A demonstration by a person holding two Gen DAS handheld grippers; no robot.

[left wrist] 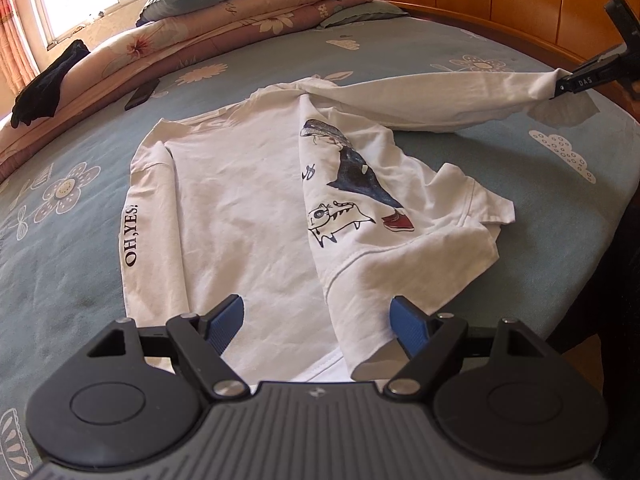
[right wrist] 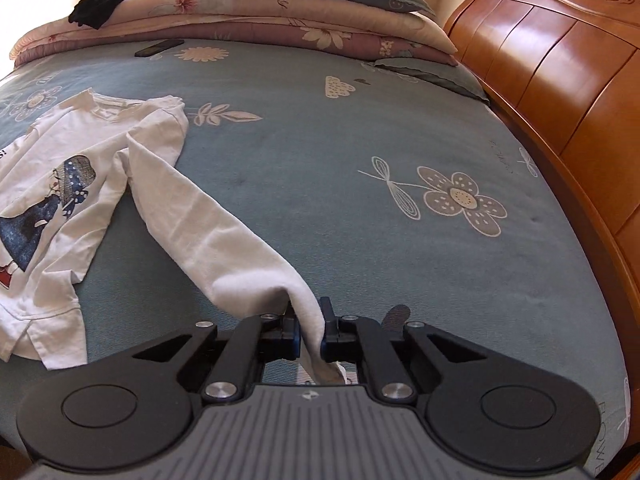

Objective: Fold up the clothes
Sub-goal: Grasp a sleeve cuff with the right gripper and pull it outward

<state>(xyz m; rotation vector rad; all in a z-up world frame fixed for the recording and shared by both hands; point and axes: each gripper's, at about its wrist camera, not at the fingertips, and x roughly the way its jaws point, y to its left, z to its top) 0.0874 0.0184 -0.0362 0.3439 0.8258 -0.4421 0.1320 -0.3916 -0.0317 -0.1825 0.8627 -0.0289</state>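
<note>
A white long-sleeved shirt (left wrist: 240,208) with a cartoon print and "OH,YES!" on one sleeve lies on the blue flowered bed sheet (left wrist: 72,264), its right side folded over the middle. My left gripper (left wrist: 318,324) is open and empty, just above the shirt's bottom hem. My right gripper (right wrist: 310,330) is shut on the cuff of the other sleeve (right wrist: 224,240) and holds it stretched out away from the shirt body (right wrist: 52,184). The right gripper also shows in the left wrist view (left wrist: 568,82), at the far right with the sleeve (left wrist: 440,98) pulled taut.
Folded quilts and pillows (left wrist: 224,20) are stacked at the far side of the bed. A dark garment (left wrist: 48,88) lies on them. A black phone (left wrist: 142,94) lies on the sheet beside the quilts. A wooden headboard (right wrist: 560,60) runs along the right.
</note>
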